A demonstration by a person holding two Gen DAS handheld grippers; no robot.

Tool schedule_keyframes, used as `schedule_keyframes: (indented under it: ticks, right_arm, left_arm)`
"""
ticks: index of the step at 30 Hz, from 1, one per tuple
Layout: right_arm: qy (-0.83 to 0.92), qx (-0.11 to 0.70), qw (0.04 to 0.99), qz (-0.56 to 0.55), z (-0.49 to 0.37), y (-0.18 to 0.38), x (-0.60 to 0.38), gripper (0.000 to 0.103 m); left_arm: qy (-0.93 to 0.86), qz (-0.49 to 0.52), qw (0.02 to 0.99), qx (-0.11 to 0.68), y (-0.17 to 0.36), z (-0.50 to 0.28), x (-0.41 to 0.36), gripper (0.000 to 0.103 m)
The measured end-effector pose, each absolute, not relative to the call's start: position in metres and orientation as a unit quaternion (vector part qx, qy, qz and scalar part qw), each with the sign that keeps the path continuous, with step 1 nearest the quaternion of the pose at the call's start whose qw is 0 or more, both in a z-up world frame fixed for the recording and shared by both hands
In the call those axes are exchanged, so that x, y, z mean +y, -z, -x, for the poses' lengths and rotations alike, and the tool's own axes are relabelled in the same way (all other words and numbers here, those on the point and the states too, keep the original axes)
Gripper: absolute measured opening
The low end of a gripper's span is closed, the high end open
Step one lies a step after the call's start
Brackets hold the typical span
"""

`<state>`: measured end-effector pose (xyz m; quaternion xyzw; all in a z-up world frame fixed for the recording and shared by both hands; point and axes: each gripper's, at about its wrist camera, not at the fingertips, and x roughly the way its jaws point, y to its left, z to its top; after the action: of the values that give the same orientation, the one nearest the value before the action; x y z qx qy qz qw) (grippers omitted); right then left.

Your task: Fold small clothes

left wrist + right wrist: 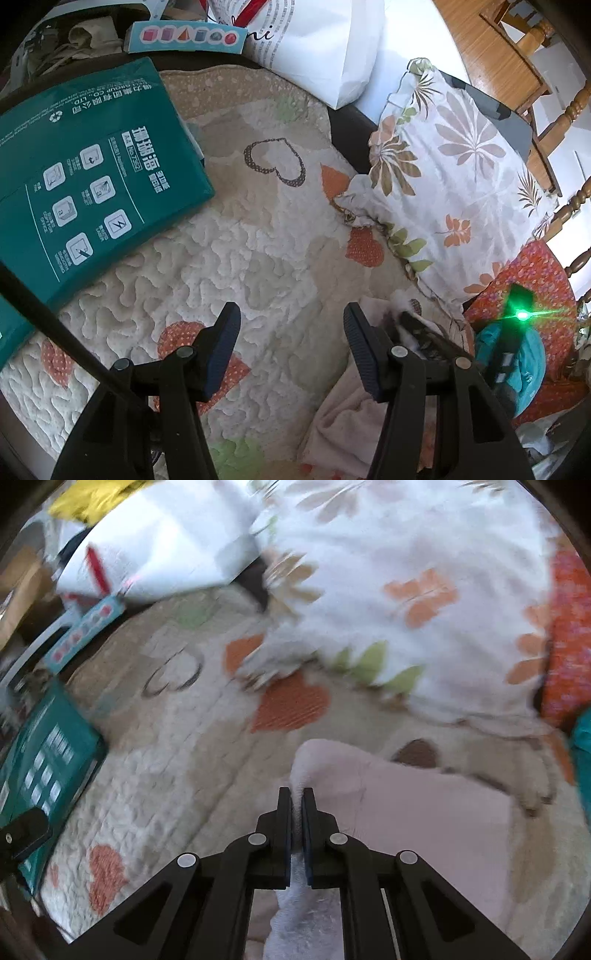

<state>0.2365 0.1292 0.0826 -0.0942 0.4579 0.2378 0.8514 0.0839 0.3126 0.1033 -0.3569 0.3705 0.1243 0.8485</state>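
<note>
A small pale pink garment [424,812] lies on the quilted heart-pattern cover [177,757]. My right gripper [296,794] is shut on a raised fold at the garment's left edge; the right wrist view is motion-blurred. In the left wrist view the pink garment [343,417] shows at the lower right, partly behind the right finger. My left gripper [291,332] is open and empty above the quilt [229,258], just left of the garment. The right gripper's body with a green light [517,321] shows at the right edge.
A green paper ream [85,184] lies at the left on the quilt. A leaf-print pillow [454,184] lies at the right, an orange floral cushion [535,295] beyond it. A white bag [325,48] and a small teal box [184,37] sit at the far edge.
</note>
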Motion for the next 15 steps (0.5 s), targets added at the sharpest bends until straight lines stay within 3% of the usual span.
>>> schedule_keyframes:
  ticks: [5,7,9,11,15]
  right_arm:
    - [-0.223,0.458,0.857,0.076,-0.237,-0.079,0.111,0.014]
    - [-0.221,0.458,0.859,0.060,-0.234,-0.084,0.100,0.025]
    - [-0.221,0.461,0.858,0.047,-0.225,-0.090,0.090,0.052]
    - [-0.229,0.464,0.855,0.041,-0.213,-0.091,0.084,0.060]
    - [-0.220,0.478,0.845,0.101,-0.181,-0.074,0.090,0.060]
  left_arm:
    - [-0.129,0.360,0.848,0.366,-0.104,-0.082,0.316,0.057]
    - [-0.128,0.364,0.846,0.368,-0.103,-0.082,0.317,0.057]
    - [-0.125,0.366,0.845,0.370,-0.103,-0.082,0.316,0.057]
    - [-0.126,0.365,0.845,0.369,-0.103,-0.082,0.316,0.057]
    - [-0.126,0.369,0.844,0.368,-0.102,-0.081,0.316,0.057]
